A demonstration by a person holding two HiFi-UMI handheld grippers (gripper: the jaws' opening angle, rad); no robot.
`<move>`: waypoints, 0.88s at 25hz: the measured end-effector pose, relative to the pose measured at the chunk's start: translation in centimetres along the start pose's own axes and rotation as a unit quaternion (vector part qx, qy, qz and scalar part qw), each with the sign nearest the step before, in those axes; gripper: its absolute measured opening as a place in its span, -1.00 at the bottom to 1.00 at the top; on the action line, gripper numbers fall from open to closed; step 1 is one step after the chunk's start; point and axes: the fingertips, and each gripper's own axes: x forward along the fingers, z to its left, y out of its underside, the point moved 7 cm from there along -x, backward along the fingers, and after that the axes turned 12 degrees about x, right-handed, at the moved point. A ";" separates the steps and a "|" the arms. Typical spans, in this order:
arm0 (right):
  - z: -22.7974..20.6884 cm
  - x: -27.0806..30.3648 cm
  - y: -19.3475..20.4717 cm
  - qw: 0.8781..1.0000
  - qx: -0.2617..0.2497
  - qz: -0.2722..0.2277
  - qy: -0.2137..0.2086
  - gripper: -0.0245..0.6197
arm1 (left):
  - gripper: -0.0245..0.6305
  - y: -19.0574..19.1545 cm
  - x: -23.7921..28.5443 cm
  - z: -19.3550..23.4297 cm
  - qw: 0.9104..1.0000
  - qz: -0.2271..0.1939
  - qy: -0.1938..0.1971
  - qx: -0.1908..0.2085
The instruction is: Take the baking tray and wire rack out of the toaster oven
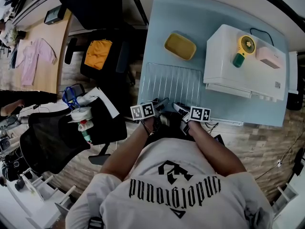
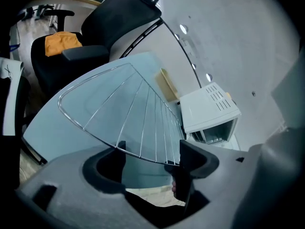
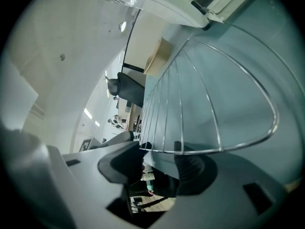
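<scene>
The person stands at the near edge of a pale blue table [image 1: 190, 11] with a gripper in each hand, both pointing down and forward at the wire rack [image 1: 171, 82]. The rack lies flat on the tabletop, out of the toaster oven [image 1: 243, 68], which sits just to its right with its front standing open. The yellow baking tray [image 1: 180, 46] is out too, resting on the table beyond the rack's far edge and left of the oven.

The left gripper [image 1: 159, 104] is at the rack's near edge with its fingers spread. The edge wire runs across the gap between them, but the pads don't press on it. The right gripper [image 1: 180, 108] is just beside it at the same edge, fingers likewise apart with the wire crossing between them, unpinched.

On top of the oven there's a small yellow and green handheld fan [image 1: 244, 49] and a pink object [image 1: 269, 57] next to it. Off the table's left side stands a black office chair [image 1: 109, 13] with an orange cushion [image 1: 98, 53] on the seat
</scene>
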 end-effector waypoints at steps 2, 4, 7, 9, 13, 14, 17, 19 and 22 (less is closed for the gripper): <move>-0.1 -0.1 0.2 1.000 -0.004 0.007 0.011 -0.24 | 0.21 0.1 -0.3 -0.1 1.000 0.014 -0.005 0.011; 0.0 -0.2 0.5 1.000 -0.010 0.013 0.022 -0.22 | 0.23 0.2 -0.7 -0.1 0.999 0.028 -0.009 0.025; 0.1 -0.5 1.1 0.999 -0.022 0.019 0.042 -0.17 | 0.23 0.8 -1.5 -0.1 0.998 0.043 -0.011 0.034; 0.1 -0.7 1.5 0.998 -0.028 0.019 0.055 -0.14 | 0.24 1.2 -2.0 0.0 0.998 0.047 -0.012 0.036; 0.2 -1.0 2.2 0.996 -0.038 0.010 0.074 -0.13 | 0.24 1.5 -2.9 0.1 0.997 0.052 -0.012 0.056; 0.3 -1.0 2.4 0.996 -0.039 0.008 0.075 -0.12 | 0.24 1.5 -3.2 0.1 0.997 0.051 -0.011 0.059; 0.8 -1.2 2.7 0.996 -0.056 -0.004 0.075 -0.11 | 0.24 1.2 -4.1 -0.2 0.997 0.042 -0.007 0.071; 1.5 -1.4 2.9 0.994 -0.075 -0.014 0.075 -0.11 | 0.24 0.8 -4.7 -0.7 0.995 0.036 -0.004 0.090; 3.0 -1.9 3.2 0.991 -0.111 -0.032 0.070 -0.11 | 0.24 -0.1 -5.7 -1.7 0.991 0.028 0.003 0.131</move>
